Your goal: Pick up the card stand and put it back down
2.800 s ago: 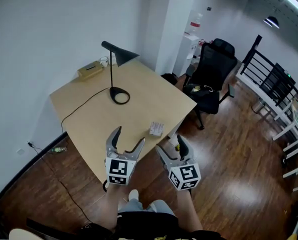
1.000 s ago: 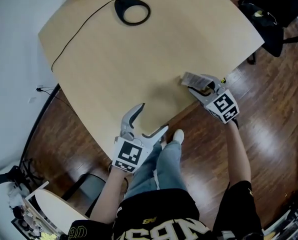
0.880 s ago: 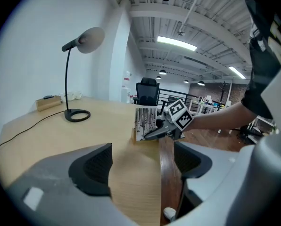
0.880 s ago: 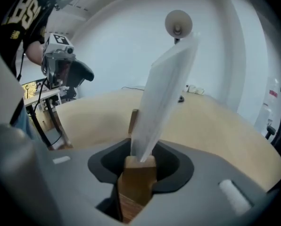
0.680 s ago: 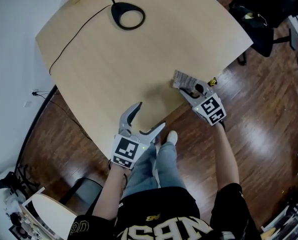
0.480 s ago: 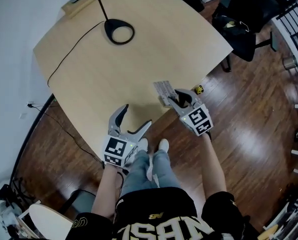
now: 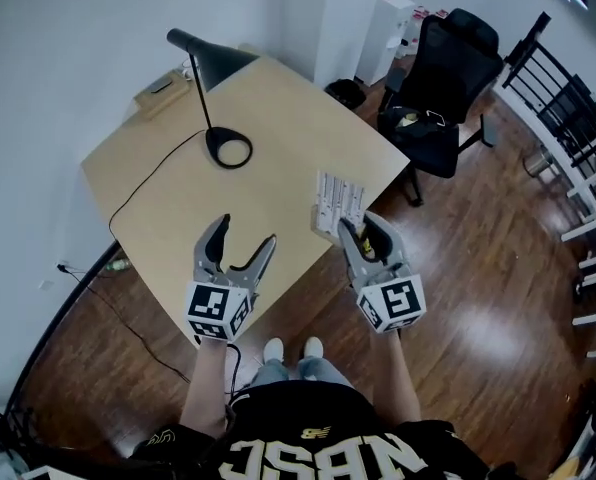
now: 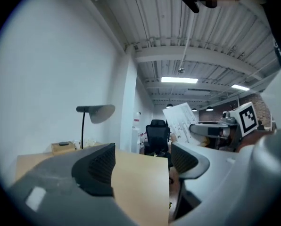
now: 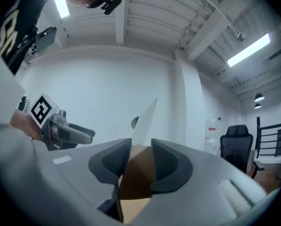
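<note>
The card stand (image 7: pixel 338 203) is a clear upright holder with a white printed sheet in it. My right gripper (image 7: pixel 350 230) is shut on its lower edge and holds it up, tilted, over the near right edge of the wooden table (image 7: pixel 278 128). In the right gripper view the card stand (image 9: pixel 143 119) rises thin and edge-on from between the two pads. Over the table's near edge my left gripper (image 7: pixel 246 236) stands open with nothing in it. From the left gripper view the card stand (image 8: pixel 182 120) shows lifted at the right.
A black desk lamp (image 7: pixel 226 148) stands on the table's far side, its cable trailing off the left edge. A small wooden box (image 7: pixel 164 86) sits at the far corner. A black office chair (image 7: pixel 440 78) stands right of the table on the wood floor.
My right gripper has closed on the card stand at the table's edge and raised it. The head view has tilted up, showing more of the room. The left gripper stays open.
</note>
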Demonstrator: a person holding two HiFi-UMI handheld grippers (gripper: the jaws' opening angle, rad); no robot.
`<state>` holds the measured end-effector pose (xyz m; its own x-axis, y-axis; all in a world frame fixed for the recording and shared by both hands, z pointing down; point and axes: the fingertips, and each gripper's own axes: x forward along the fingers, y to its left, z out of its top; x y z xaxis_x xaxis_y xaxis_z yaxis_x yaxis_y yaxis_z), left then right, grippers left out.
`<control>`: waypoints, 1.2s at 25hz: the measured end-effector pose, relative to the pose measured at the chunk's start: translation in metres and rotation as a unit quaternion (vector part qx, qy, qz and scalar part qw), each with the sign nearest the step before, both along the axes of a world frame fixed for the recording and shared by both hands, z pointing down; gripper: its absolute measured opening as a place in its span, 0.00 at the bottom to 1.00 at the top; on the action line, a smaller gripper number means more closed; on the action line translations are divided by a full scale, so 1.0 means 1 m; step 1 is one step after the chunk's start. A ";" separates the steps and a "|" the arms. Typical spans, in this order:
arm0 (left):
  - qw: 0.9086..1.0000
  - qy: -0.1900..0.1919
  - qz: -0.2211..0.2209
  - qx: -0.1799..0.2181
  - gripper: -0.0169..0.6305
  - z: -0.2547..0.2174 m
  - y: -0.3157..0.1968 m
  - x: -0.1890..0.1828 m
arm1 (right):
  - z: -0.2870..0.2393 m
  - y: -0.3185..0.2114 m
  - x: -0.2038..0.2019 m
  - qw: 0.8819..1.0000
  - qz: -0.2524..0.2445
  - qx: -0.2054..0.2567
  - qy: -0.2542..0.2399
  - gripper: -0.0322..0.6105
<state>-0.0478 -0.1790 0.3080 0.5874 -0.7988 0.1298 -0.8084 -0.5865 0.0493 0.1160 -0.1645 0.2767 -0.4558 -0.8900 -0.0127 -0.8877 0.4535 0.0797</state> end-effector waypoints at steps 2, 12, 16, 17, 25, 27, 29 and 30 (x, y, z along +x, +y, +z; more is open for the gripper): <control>0.999 0.002 -0.014 0.044 0.65 -0.037 0.004 0.002 | -0.041 0.019 0.012 0.998 0.041 0.047 -0.002 0.26; 0.989 -0.017 -0.090 0.119 0.67 -0.094 0.020 0.011 | -0.100 0.070 0.043 0.980 0.144 0.140 -0.002 0.26; 0.990 -0.015 -0.080 0.111 0.62 -0.090 0.021 0.012 | -0.096 0.067 0.039 0.982 0.131 0.139 -0.001 0.26; 0.991 -0.011 -0.076 0.110 0.61 -0.090 0.021 0.010 | -0.095 0.066 0.035 0.982 0.127 0.137 -0.001 0.26; 0.986 0.000 -0.116 0.120 0.64 -0.093 0.030 -0.036 | -0.078 0.043 -0.007 0.992 0.061 0.108 -0.005 0.26; 0.985 -0.005 -0.138 0.108 0.64 -0.083 0.035 -0.057 | -0.065 0.035 -0.028 0.995 0.032 0.098 0.000 0.26; 0.983 -0.009 -0.159 0.094 0.64 -0.073 0.043 -0.075 | -0.050 0.026 -0.050 0.997 -0.004 0.083 0.003 0.26; 0.982 -0.011 -0.170 0.086 0.64 -0.067 0.045 -0.084 | -0.041 0.019 -0.062 0.997 -0.023 0.075 0.003 0.26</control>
<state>-0.1320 -0.1336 0.2415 0.2820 -0.9593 -0.0139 -0.9585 -0.2811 -0.0468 0.0537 -0.1450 0.2360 -0.4967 -0.8564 -0.1408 -0.8655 0.4766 0.1542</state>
